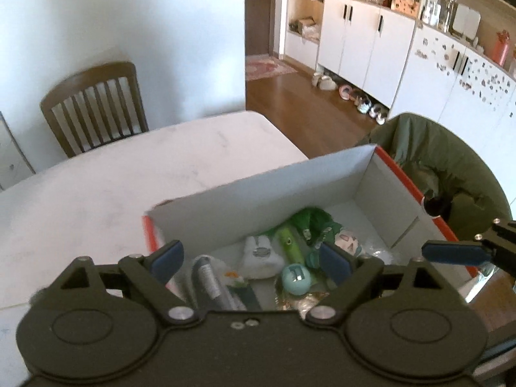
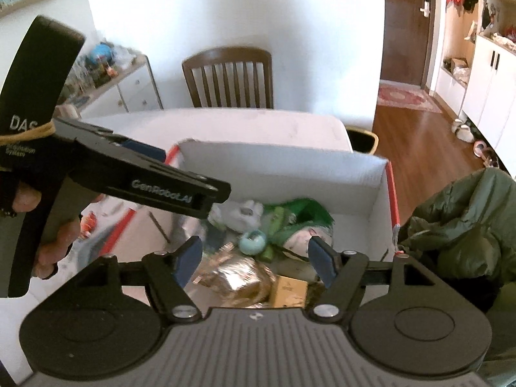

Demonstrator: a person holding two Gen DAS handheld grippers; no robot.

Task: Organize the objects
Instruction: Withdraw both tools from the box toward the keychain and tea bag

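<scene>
Both the left gripper (image 1: 253,259) and right gripper (image 2: 254,259) hover with jaws spread, empty, above the white box (image 1: 258,193) of small toys on the table (image 1: 129,174)

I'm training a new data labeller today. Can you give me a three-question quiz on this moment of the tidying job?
1. True or false: the left gripper grips the round teal ball.
2. Which holds the toys? A: the white box; B: the wooden chair; C: the green jacket.
3. Fill in: in the right wrist view, the right gripper hovers open above a crumpled ___ wrapper.

Key: 1 false, both grippers are open and empty; 2 A; 3 gold.
</scene>
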